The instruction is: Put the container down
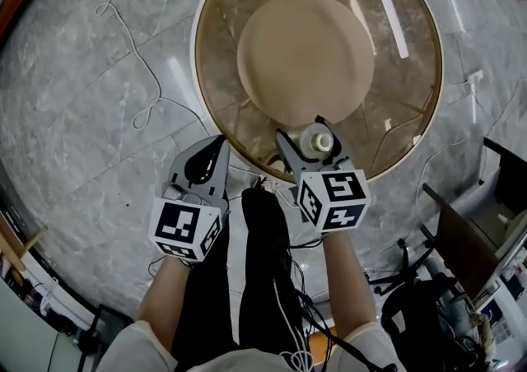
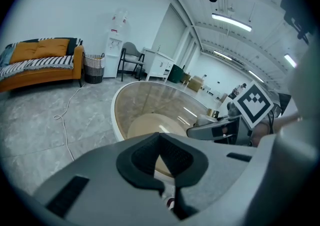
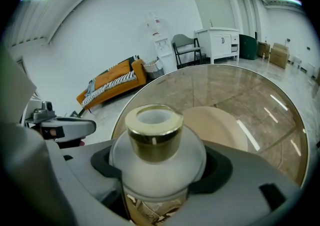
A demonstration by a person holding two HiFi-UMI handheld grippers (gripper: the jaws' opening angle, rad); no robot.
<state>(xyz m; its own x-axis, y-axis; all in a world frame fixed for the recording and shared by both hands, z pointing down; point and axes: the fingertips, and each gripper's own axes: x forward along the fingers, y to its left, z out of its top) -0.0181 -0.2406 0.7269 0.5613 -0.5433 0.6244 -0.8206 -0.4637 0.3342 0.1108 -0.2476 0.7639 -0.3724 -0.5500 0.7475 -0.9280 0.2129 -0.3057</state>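
Observation:
The container [image 1: 319, 142] is a frosted white bottle with a gold cap [image 3: 152, 132], standing upright. My right gripper [image 1: 311, 137] is shut on its body, with the dark pads [image 3: 220, 169] pressed against both sides. It hangs above the near edge of the round glass table [image 1: 412, 115], whose beige round base [image 1: 305, 53] shows through the top. My left gripper [image 1: 206, 161] is shut and holds nothing; it sits just off the table's near left rim. In the left gripper view its pads [image 2: 150, 157] meet, and the right gripper [image 2: 220, 129] shows beyond them.
A thin white cable [image 1: 136, 49] loops over the grey marble floor left of the table. Dark gear and chairs [image 1: 453, 247] crowd the floor at the right. An orange sofa [image 2: 40, 62], a water dispenser [image 2: 114, 45], a chair [image 2: 131, 57] and a white cabinet [image 3: 220, 42] line the far wall.

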